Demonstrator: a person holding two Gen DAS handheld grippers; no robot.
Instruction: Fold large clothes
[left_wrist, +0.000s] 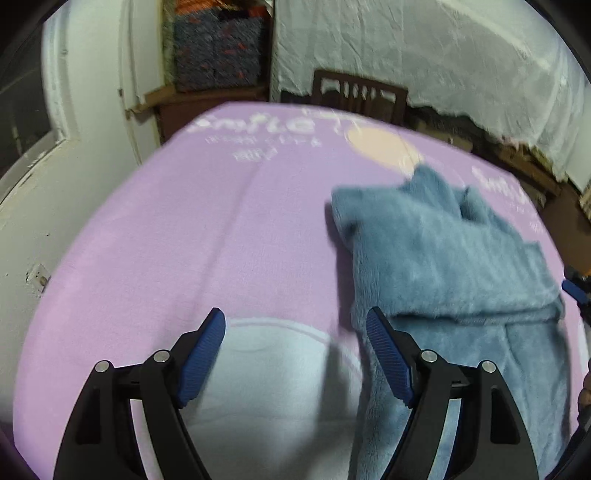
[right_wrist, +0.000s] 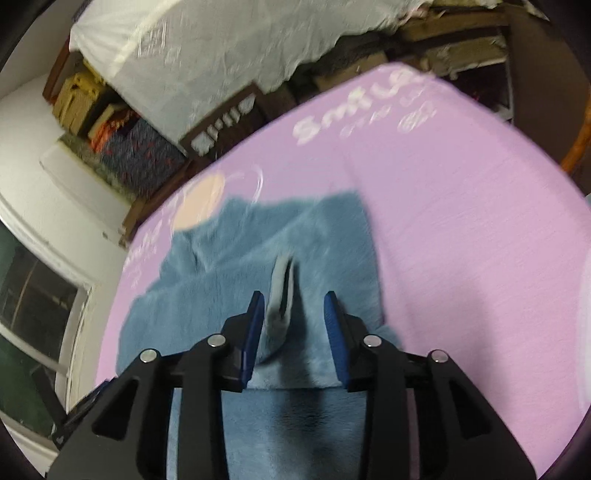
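The plush slate-blue fleece garment (right_wrist: 229, 266), thick-piled and soft, lies in a partly folded heap on the pink-lilac fleece blanket with white lettering (left_wrist: 184, 229) that covers the surface under it; whether that surface is a bed or a counter cannot be told. In the left wrist view the garment sits to the right of the frame, doubled over itself with a raised band crossing its lower part. In the right wrist view a narrow, paler upright fold (right_wrist: 282, 291) stands up from the pile.

The right gripper (right_wrist: 294, 306) hangs over the garment with its jaws partly apart. The upright fold rises between them, close to the left pad, but the pads do not appear to press on it, so it looks let go of rather than held. The left gripper (left_wrist: 295, 321) is wide open above the blanket, just beside the garment's left edge, with nothing between its fingers.

By the look of it, one fold has been laid and the cloth is free of both grippers. The next move likely calls for finding a fresh edge or corner, perhaps the near left edge beside the left gripper, and pinching through the thick pile firmly enough that both layers come along. The fleece is bulky and springy, so a fold may bulge or slide back unless it is pressed flat.

Beyond the blanket stand a dark wooden chair back (left_wrist: 358, 96) and a crumpled white sheet draped over furniture (left_wrist: 443, 55).
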